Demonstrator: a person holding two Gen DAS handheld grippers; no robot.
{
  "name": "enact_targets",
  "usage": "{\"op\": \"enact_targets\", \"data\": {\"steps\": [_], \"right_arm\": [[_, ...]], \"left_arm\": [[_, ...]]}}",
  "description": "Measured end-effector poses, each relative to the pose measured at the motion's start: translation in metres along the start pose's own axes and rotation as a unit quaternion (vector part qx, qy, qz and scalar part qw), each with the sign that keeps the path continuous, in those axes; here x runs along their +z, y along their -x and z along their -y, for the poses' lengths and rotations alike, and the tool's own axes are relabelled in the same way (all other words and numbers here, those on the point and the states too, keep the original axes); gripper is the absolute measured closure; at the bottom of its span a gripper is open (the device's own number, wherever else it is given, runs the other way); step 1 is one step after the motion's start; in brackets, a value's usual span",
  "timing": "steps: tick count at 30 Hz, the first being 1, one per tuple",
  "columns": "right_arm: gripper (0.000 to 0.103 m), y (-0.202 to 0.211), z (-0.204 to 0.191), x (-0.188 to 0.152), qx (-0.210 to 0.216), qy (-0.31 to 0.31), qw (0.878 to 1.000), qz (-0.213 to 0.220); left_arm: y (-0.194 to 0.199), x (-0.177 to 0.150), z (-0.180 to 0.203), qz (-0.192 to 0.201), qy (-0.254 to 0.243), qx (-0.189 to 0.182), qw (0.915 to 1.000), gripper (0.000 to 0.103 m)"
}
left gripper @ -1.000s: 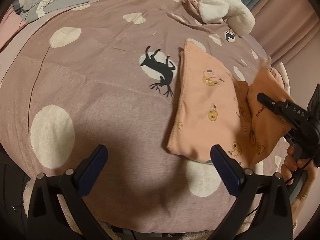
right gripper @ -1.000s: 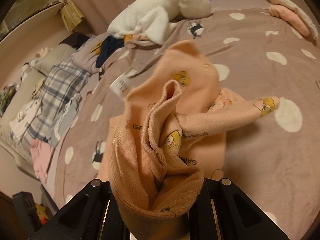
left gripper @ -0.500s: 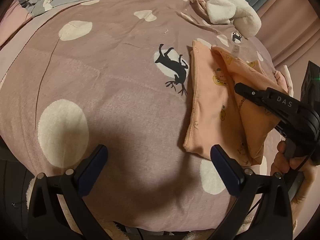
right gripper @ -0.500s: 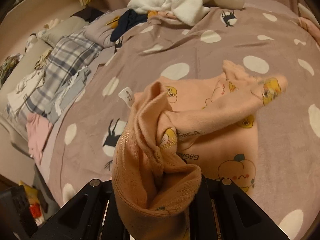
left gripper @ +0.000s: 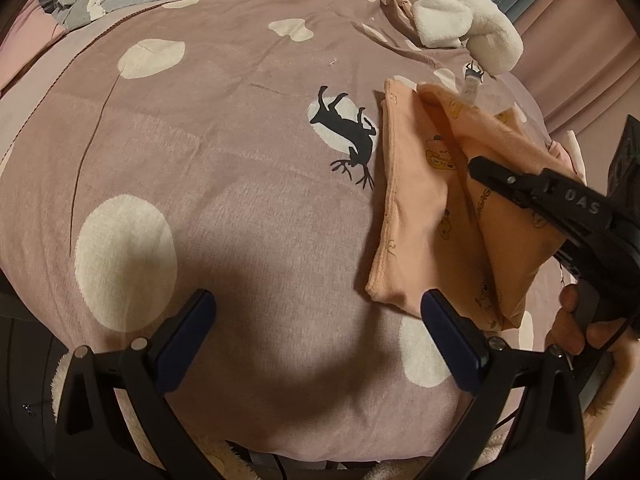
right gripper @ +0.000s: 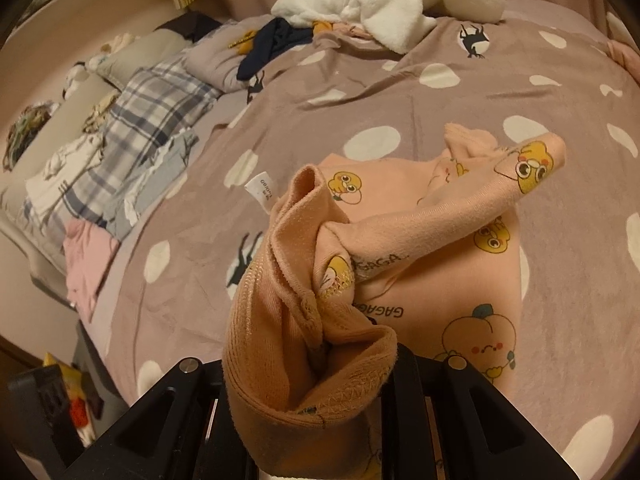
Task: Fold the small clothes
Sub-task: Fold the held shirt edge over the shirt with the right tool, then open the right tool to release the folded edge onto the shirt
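A mauve bedspread dotted with cream spots is covering the whole bed, one spot carrying a black deer silhouette. Along its far side a white plush blanket is lying bunched, and a grey-and-white plaid cloth is sitting off to one side with a pink garment just beside it.

The peach children's garment is lying on the bedspread just right of the deer, partly folded — a soft, fleecy knit printed with yellow cartoon faces, a peach character and the letters "GAGA". Its lower layer is resting flat while an upper flap is being lifted off it, a white care label sticking out at one edge. A narrow part is stretching out toward the far right, ending in a yellow face.

The right gripper is pinching a thick bunch of ribbed hem, its jaws closed on the fabric, with the person's hand wrapping the handle. The left gripper is hovering above bare bedspread, jaws spread wide and holding nothing.
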State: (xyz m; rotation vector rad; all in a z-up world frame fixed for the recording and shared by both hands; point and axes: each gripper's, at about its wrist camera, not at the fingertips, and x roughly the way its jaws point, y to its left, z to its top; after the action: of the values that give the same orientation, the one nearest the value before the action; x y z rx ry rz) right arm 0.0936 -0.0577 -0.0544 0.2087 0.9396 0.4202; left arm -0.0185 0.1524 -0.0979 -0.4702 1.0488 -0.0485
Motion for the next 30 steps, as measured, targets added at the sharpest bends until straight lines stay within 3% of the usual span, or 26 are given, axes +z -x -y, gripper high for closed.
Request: {"op": "enact_targets", "data": {"steps": [11, 14, 15, 17, 21, 26, 30], "right_arm": [[0.082, -0.008, -0.021, -0.008, -0.01, 0.04, 0.999, -0.015], [0.076, -0.008, -0.028, -0.007, -0.018, 0.06, 0.998, -0.015], [0.063, -0.01, -0.028, -0.007, -0.014, 0.062, 0.998, -0.023], [0.054, -0.014, -0.025, -0.011, 0.025, 0.046, 0.998, -0.044], [0.047, -0.006, -0.025, -0.015, 0.093, 0.039, 0.994, -0.049], [0.04, 0.01, -0.033, -0.024, 0.197, 0.072, 0.974, -0.082], [0.039, 0.027, -0.032, -0.026, 0.177, 0.089, 0.978, -0.058]], "left_arm": [[-0.001, -0.004, 0.004, -0.003, -0.003, 0.009, 0.9999, 0.0], [-0.001, -0.003, 0.004, -0.005, 0.0, 0.01, 0.9999, 0.0], [-0.001, -0.003, 0.004, -0.005, 0.0, 0.011, 0.9999, 0.0], [-0.001, -0.003, 0.004, -0.005, -0.003, 0.012, 0.9999, 0.0], [-0.001, -0.003, 0.005, -0.01, -0.007, 0.015, 0.9998, 0.0], [0.002, -0.003, -0.003, -0.009, 0.004, 0.013, 0.9999, 0.0], [0.001, -0.003, -0.002, -0.009, 0.004, 0.019, 0.9998, 0.0]]}}
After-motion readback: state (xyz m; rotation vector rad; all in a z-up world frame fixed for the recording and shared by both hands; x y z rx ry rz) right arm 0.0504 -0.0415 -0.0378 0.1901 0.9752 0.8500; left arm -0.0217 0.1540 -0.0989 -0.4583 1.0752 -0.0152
